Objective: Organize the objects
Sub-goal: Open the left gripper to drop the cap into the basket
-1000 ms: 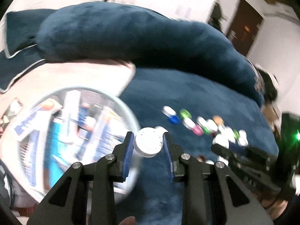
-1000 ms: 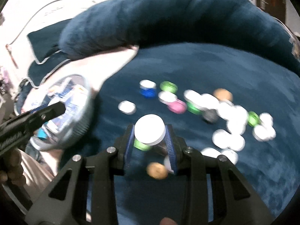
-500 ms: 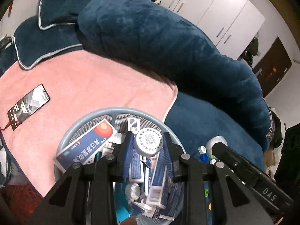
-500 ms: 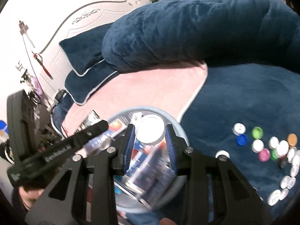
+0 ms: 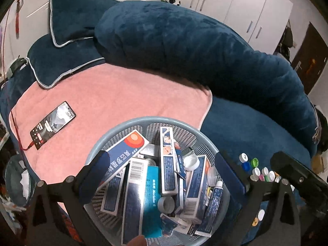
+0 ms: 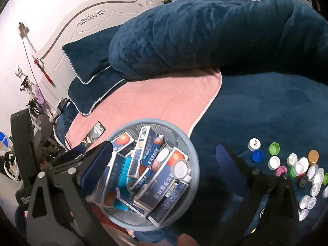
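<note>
A round grey-blue mesh basket (image 5: 123, 126) sits on the bed, full of blue medicine boxes (image 5: 168, 162), tubes and white caps (image 5: 191, 162). It also shows in the right wrist view (image 6: 193, 164). My left gripper (image 5: 166, 172) hangs wide open and empty right over the basket. My right gripper (image 6: 164, 160) is also wide open and empty above it; a white cap (image 6: 181, 169) lies on the boxes below. Several loose bottle caps (image 6: 295, 164) in white, green, blue, pink and orange lie on the blue blanket to the right, seen also in the left wrist view (image 5: 258, 170).
A pink towel (image 5: 114, 100) lies under and behind the basket, with a phone (image 5: 52, 122) on a red cable on it. A big dark blue rolled duvet (image 5: 184, 47) and pillows (image 5: 69, 26) bound the far side. Clutter stands off the bed's left edge.
Both grippers carried white caps from the cap pile to over the basket, then opened wide. The caps have dropped into the basket.
</note>
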